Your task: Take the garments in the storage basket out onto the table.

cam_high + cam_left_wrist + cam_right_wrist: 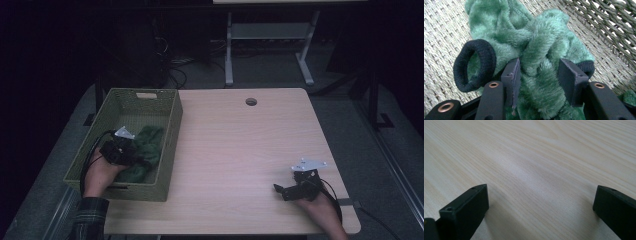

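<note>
My left gripper point(539, 72) in woven basket point(165, 125), jaws clamped on green fleece garment point(541, 50), black cuffs. No labels readable. Right gripper point(540, 207) jaws wide apart, empty, on table point(529, 157) well right of basket.

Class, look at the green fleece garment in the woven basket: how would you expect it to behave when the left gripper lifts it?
The green fleece garment lies crumpled in folds, so it will probably hang floppy and drape. Its plush pile suggests it is light and unlikely to slip between the left gripper jaws. A black cuff loops loose and may dangle or snag the basket.
</note>
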The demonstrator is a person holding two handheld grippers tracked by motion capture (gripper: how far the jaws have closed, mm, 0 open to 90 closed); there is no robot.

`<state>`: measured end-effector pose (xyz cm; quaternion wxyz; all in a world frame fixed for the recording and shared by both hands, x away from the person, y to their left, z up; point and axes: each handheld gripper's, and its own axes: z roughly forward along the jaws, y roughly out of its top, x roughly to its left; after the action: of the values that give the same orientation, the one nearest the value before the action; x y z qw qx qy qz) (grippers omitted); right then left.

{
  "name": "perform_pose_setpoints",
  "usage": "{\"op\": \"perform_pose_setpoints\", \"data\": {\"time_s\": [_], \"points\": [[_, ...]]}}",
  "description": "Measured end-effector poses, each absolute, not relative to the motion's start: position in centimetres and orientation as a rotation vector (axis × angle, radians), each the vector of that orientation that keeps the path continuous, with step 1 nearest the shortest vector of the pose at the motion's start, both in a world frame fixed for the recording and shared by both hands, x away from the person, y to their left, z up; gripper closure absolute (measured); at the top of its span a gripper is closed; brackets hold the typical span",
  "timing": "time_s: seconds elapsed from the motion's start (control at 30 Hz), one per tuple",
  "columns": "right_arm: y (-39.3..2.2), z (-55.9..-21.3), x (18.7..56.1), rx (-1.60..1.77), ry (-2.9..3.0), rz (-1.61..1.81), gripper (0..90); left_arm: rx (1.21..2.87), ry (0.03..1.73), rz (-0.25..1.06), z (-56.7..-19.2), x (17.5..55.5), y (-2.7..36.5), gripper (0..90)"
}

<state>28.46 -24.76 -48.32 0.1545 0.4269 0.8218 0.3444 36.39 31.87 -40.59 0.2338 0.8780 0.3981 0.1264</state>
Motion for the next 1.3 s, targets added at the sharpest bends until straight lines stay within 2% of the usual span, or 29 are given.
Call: {"op": "perform_pose_setpoints", "data": {"time_s": [0.27,0.37,0.53,0.6,0.87,1.3], "points": [[-24.8,-48.3,28.5,1.223,2.355,0.987,0.0,2.434,1.124,0.317,-41.0,36.6,31.9,51.7],[-24.8,-48.3,28.5,1.223,2.355,0.987,0.0,2.443,1.131,0.301,-41.1,36.7,31.9,58.5],[-24.8,-48.3,28.5,1.223,2.355,0.987,0.0,2.45,1.144,0.277,-41.1,36.8,31.8,79.0],[-24.8,-48.3,28.5,1.223,2.355,0.987,0.0,2.435,1.146,0.275,-40.9,36.8,31.9,82.3],[-24.8,-48.3,28.5,1.223,2.355,0.987,0.0,2.311,1.126,0.239,-39.4,36.5,32.5,83.4],[-24.8,-48.3,28.5,1.223,2.355,0.987,0.0,2.199,1.086,0.309,-36.4,35.9,33.2,83.9]]}}
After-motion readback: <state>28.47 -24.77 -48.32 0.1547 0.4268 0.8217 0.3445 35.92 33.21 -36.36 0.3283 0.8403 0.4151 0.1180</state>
